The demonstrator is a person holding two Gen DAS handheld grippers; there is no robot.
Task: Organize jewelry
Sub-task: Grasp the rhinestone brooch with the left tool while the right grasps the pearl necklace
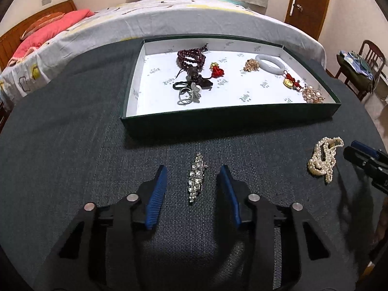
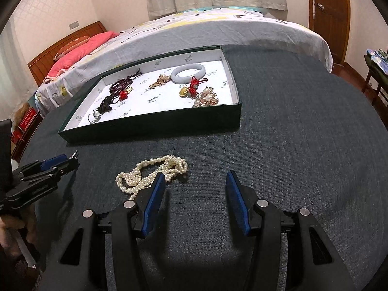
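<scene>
A long crystal brooch (image 1: 197,177) lies on the dark cloth between the blue pads of my left gripper (image 1: 192,167), which is open; the pads stand clear of it on both sides. A bundled pearl necklace (image 2: 150,172) lies just left of my right gripper (image 2: 195,173), partly behind its left finger (image 2: 155,194). The right gripper is open with only cloth between its pads. The pearl necklace (image 1: 323,158) also shows in the left wrist view, beside the right gripper (image 1: 351,149). My left gripper (image 2: 70,161) shows at the left edge of the right wrist view.
A shallow green tray (image 1: 230,118) (image 2: 150,126) with a white lining stands behind the grippers. It holds dark red beads (image 1: 191,57), a white bangle (image 1: 270,63), gold and red charms, a pearl cluster (image 1: 312,94) and rings. A bed (image 1: 169,17) lies beyond the table, a chair (image 1: 371,55) to the right.
</scene>
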